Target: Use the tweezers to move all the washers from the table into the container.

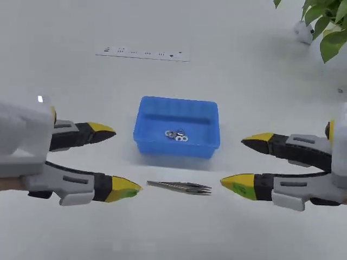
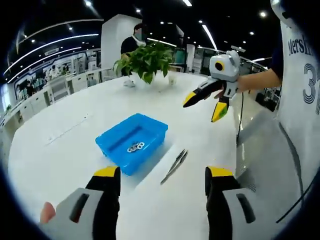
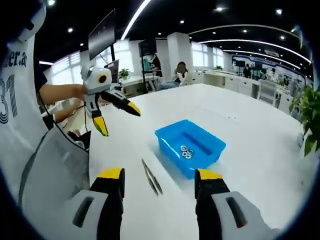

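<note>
Near the front of the glossy white table point(image 1: 260, 81), just this side of the blue tub point(image 1: 176, 147), the tweezers point(image 1: 179, 187) lie flat, running left to right between my two grippers. The left gripper point(image 1: 127, 160) and right gripper point(image 1: 232, 161) hang over the table with yellow-tipped jaws spread wide, holding nothing. The tweezers look like thin bright steel: light, springy and slick, I'd judge, and likely to skate on that smooth top if nudged. Their right end seems split in two and the left runs to one point, though I can't tell for sure which end has the tips. I'd take them around mid-length, across the flat arms, firmly enough that they don't twist. The washers point(image 1: 177, 135) I can see are small shiny metal rings bunched on the tub's floor toward its near wall. They'd be light and thin, so awkward to pinch. The tub itself is smooth moulded plastic, rectangular with rounded corners and low walls.
</note>
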